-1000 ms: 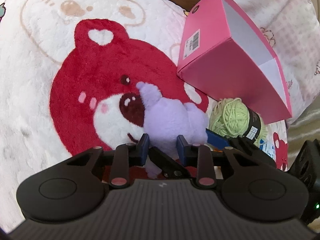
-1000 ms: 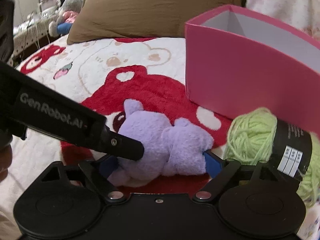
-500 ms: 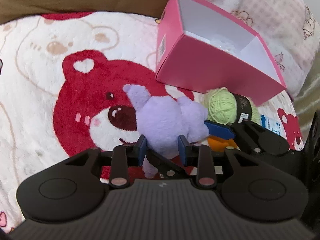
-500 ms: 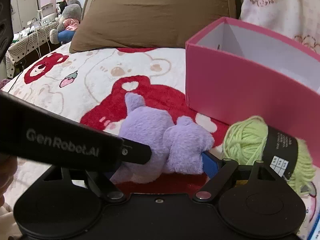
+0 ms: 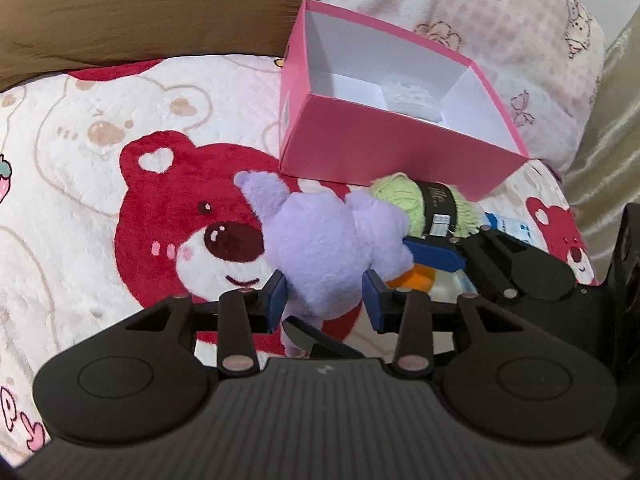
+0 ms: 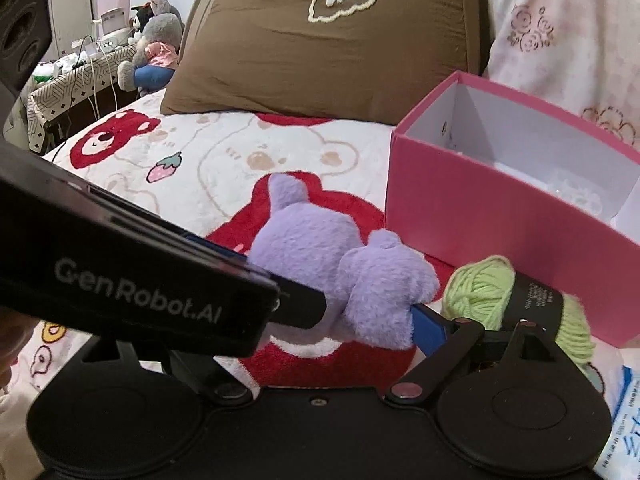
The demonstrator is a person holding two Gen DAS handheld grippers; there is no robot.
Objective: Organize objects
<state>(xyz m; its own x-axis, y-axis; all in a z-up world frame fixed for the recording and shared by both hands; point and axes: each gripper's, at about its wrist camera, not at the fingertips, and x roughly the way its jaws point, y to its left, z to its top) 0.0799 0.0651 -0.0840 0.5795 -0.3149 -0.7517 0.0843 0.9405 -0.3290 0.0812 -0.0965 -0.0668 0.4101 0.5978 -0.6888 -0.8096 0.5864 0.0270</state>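
Observation:
A purple plush toy is held above the bear-print blanket by both grippers. My left gripper is shut on its lower part. My right gripper is shut on it from the side; its right blue pad presses the plush, and the left pad is hidden behind the left gripper's body. The right gripper also shows in the left wrist view. An open pink box with a white inside stands just beyond the plush; it also shows in the right wrist view.
A green yarn ball with a black label lies against the box's front wall. An orange object and a blue-white packet lie under the right gripper. A brown pillow and a pink floral pillow stand behind.
Both grippers have lifted the purple plush off the blanket and toward the pink box. The views have risen, so the box's inside now shows.

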